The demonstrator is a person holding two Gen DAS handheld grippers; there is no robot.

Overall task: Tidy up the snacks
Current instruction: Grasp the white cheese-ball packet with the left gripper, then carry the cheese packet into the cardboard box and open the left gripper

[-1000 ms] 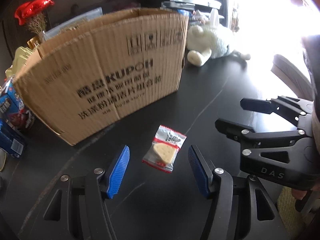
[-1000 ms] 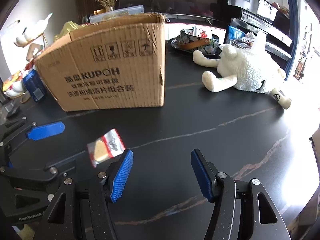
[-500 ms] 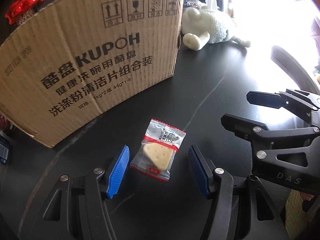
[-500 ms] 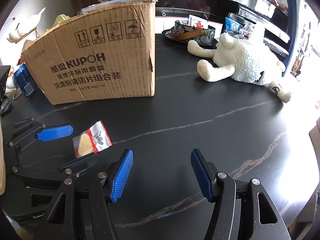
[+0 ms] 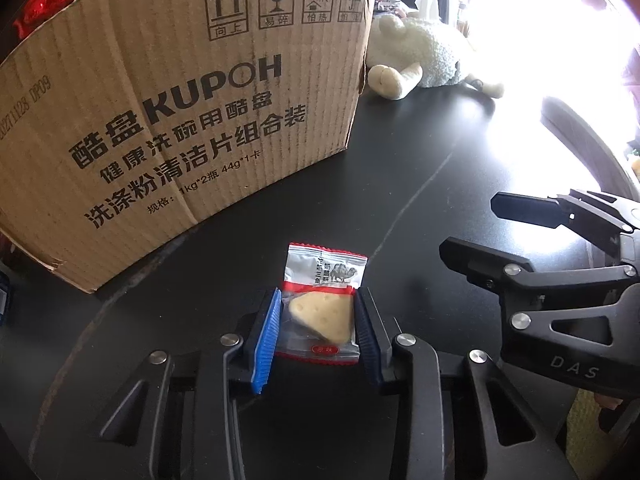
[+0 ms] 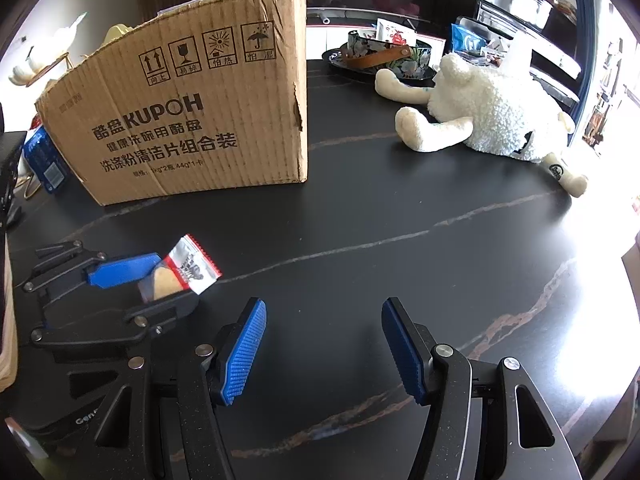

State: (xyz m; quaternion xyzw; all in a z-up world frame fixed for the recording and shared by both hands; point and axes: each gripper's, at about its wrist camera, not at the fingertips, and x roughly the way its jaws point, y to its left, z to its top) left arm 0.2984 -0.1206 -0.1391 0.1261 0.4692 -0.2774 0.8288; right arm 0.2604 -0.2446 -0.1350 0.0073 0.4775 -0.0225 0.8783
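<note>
A small clear snack packet (image 5: 322, 304) with red edges and a cheese-shaped wedge inside lies on the black table. My left gripper (image 5: 316, 318) is shut on it, blue pads pressing both sides; it also shows in the right wrist view (image 6: 188, 270), one end sticking out. A cardboard box (image 5: 180, 112) printed KUPOH stands just behind, its inside hidden. My right gripper (image 6: 322, 344) is open and empty, low over the table to the right of the left gripper (image 6: 160, 280).
A white plush sheep (image 6: 492, 116) lies at the back right of the table (image 6: 400, 216). A dark tray with a bowl and snack bags (image 6: 384, 56) stands behind it. Blue packets (image 6: 44, 160) lie left of the box. Bright glare on the right.
My left gripper moved down and forward over the packet and closed its pads on it. The right gripper stayed open and moved little.
</note>
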